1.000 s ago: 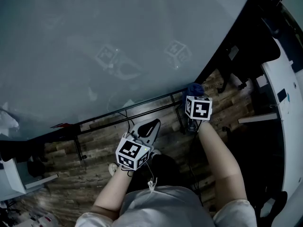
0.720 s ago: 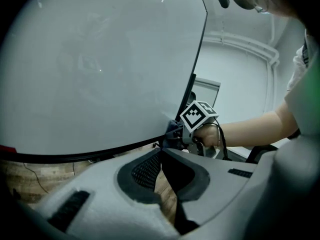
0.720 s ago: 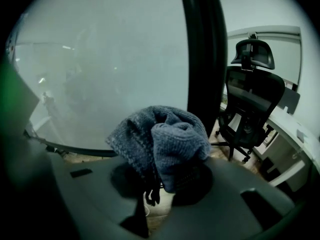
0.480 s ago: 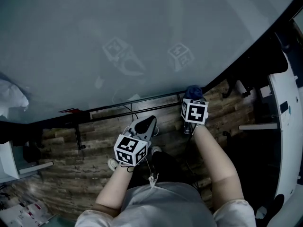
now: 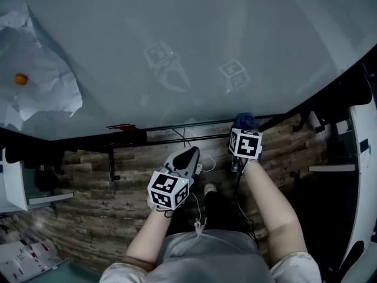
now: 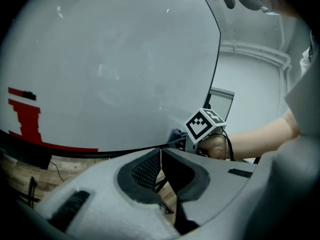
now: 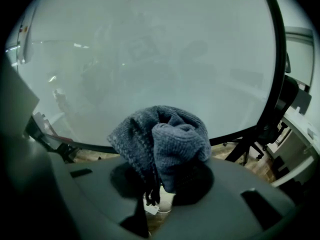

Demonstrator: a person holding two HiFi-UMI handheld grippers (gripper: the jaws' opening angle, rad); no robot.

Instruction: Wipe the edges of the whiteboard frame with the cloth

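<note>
Your view has slid along the whiteboard (image 5: pixel 206 34) in the last second, bringing a crumpled white sheet (image 5: pixel 41 81) with an orange dot (image 5: pixel 21 79) into sight far to the left of both sets of jaws, while the two grippers have kept much the same places under the board. Your right gripper (image 5: pixel 244 124) is clenched on the cloth (image 7: pixel 165 139), a dark blue knitted bundle pinched between the jaws and spilling out past their tips. Directly ahead of those tips runs the dark bottom edge of the frame (image 5: pixel 177 125); the cloth overlaps it and looks pressed to it, though actual contact cannot be confirmed. To the right of the jaws the frame turns up into its side edge (image 7: pixel 277 74), so the cloth sits near the lower right corner. Your left gripper (image 5: pixel 189 155) hangs lower, over the wooden floor (image 5: pixel 88 205), its jaws closed together on nothing, with the bottom edge ahead of and above its tips. As for progress, wiping of the bottom edge appears to be under way. No frame shows which stretches are already clean, so the long run leftward of the right jaws, the side edge and the rest of the frame should be counted as still to do.
</note>
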